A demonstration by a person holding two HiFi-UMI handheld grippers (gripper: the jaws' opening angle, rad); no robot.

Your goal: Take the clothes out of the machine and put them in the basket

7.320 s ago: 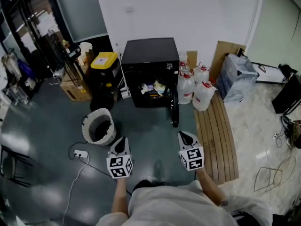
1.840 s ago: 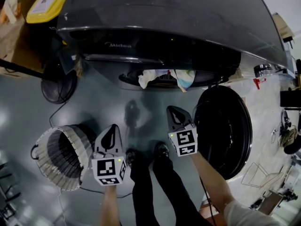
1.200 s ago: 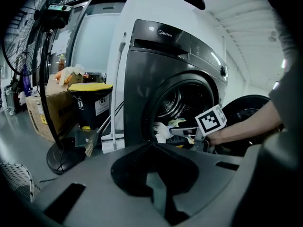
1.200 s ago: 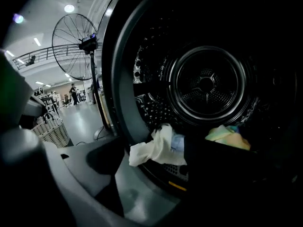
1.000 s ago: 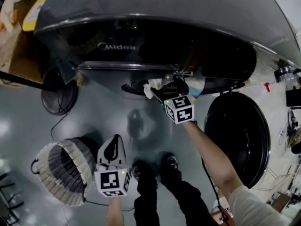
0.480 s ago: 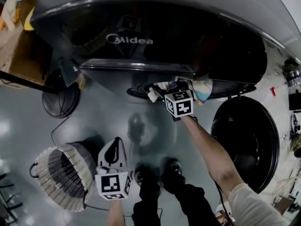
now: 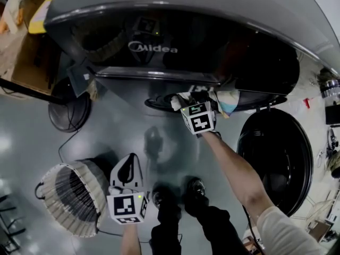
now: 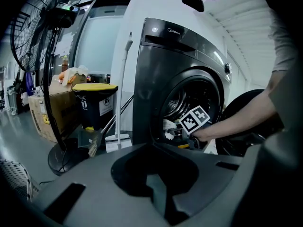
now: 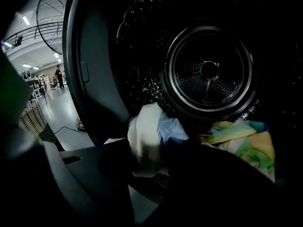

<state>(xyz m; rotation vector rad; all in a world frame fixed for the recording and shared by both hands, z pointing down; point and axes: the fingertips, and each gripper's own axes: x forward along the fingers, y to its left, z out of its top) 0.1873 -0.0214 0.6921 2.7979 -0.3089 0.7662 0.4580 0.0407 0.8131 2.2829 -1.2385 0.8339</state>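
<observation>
Closing the right gripper's (image 7: 192,100) jaws on the white garment (image 9: 146,136) between them, at the drum lip of the Midea machine (image 7: 175,20) (blue cloth (image 9: 173,126) bunched just behind). Bite deep into the fold before drawing out toward the woven basket (image 7: 48,206). Left gripper (image 7: 129,159) pressed together, empty, near it.

Inside the dark grey washing machine (image 7: 212,15) we saw a cream cloth (image 9: 146,141) against a pale blue garment (image 9: 173,127), with a yellow-green-teal striped garment (image 9: 242,143) at four o'clock. The basket (image 7: 56,198) was pale and dark-ribbed.
</observation>
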